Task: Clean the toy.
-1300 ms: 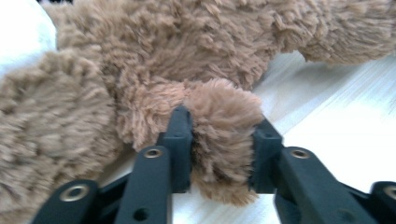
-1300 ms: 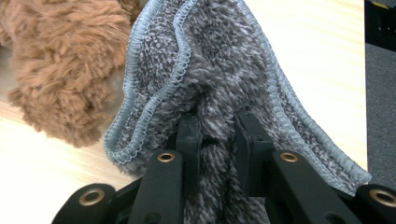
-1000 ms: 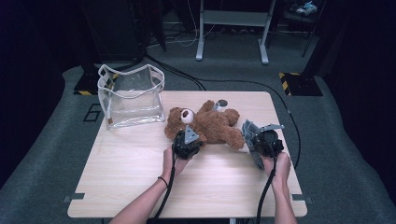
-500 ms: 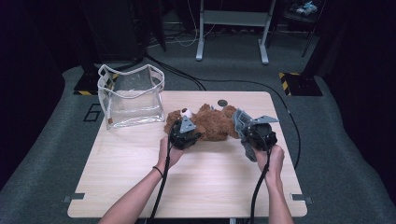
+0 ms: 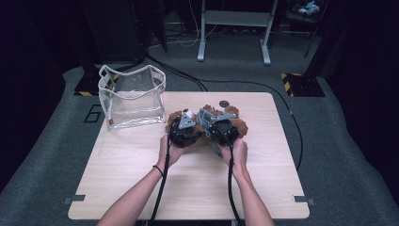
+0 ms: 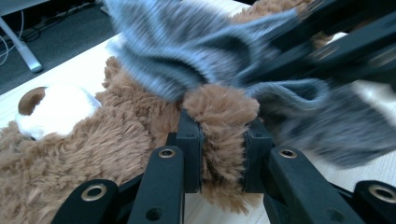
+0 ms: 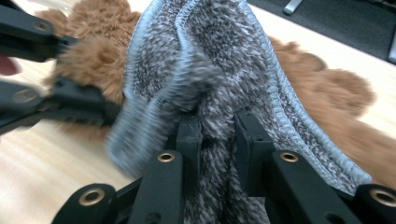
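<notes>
- High view: a brown teddy bear [image 5: 237, 126] lies on the light wooden table [image 5: 141, 183], a little beyond its middle, long axis running left to right. The left gripper [image 5: 182, 131] sits over the bear's left end and the right gripper [image 5: 217, 128] just beside it over the middle, both hands side by side on the near side.
- High view: a clear plastic bag [image 5: 131, 96] stands open at the far left, well apart from the bear; a small dark disc [image 5: 224, 103] lies just beyond the toy. Around the table are grey carpet, trailing cables and a metal stand.
- Left gripper view: the jaws are clamped on a brown plush limb [image 6: 223, 135] of the bear, whose white muzzle [image 6: 56, 112] lies to the left. A grey knitted garment [image 6: 187, 51] hangs just above, touching the limb.
- Right gripper view: the jaws pinch a fold of the grey garment [image 7: 215, 84], with brown fur behind and to the right. The left gripper's black jaws hold the limb at upper left.
- The coming move likely turns on the garment's opening lying just above the held limb, ready to be drawn over it.
</notes>
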The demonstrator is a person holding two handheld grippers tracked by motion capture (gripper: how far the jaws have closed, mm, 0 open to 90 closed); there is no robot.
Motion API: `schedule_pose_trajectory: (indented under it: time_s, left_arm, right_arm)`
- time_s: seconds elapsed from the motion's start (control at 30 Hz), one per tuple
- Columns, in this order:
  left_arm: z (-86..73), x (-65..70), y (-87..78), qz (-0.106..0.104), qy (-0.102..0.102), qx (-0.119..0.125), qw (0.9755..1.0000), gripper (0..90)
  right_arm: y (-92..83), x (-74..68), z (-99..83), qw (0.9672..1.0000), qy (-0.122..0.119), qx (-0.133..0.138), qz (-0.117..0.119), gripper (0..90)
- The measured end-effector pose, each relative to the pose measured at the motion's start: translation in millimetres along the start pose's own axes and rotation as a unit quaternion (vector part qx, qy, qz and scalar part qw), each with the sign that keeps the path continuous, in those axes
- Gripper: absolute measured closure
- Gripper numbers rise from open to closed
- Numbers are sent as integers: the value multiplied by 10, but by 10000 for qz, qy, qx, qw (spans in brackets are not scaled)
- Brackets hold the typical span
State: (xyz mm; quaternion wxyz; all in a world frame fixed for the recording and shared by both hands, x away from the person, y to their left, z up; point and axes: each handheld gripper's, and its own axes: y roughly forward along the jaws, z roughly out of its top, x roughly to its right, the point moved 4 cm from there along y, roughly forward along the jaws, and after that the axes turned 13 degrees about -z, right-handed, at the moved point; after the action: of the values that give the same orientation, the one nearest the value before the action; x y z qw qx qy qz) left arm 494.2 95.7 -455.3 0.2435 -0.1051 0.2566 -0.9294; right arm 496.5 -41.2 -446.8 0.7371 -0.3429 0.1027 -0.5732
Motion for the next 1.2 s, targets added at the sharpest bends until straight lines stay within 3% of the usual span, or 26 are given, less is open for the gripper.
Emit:
schedule_pose_trajectory:
  time_s: [0.13,0.37,0.4,0.47,0.5,0.53,0.57,0.6,0.77,1.0,1.1,1.2]
  left_arm:
    - [-13,-31,-29,-34,-35,-27,10000,744]
    - [15,-42,-52,-64,-31,1,10000,744]
    - [22,-45,-57,-73,-45,-7,10000,744]
    - [36,-56,-69,-70,-33,-6,10000,744]
    - [41,-70,-82,-63,-33,-12,10000,744]
    - [41,-70,-82,-63,-33,-12,10000,744]
    - [41,-77,-86,-56,-40,-13,10000,744]
    - [42,-86,-96,-76,-49,-53,9999,744]
    - [55,-108,-103,-79,-25,-86,9999,744]
    - [63,-105,-97,-122,-67,-101,9999,742]
    - [83,-125,-100,-165,-145,-79,9997,740]
    - [90,-142,-107,-197,-161,-125,9996,739]
  right_arm:
    - [146,-79,-14,9999,107,-92,-12,739]
    - [144,54,-56,9994,86,-78,-333,742]
    - [136,146,-82,9988,129,-75,-461,742]
    - [131,179,-91,9986,179,-86,-489,742]
    - [121,298,-122,9975,243,-102,-649,742]
    - [121,298,-122,9975,243,-102,-649,742]
    - [119,400,-148,9967,302,-110,-750,742]
    - [119,400,-148,9967,302,-110,-750,742]
    - [100,734,-238,9921,662,-196,-1043,741]
    - [34,983,-323,9869,1000,-217,-1249,740]
    - [-12,960,-316,9882,906,-104,-1230,739]
    - [-122,819,-281,9913,762,54,-1068,739]
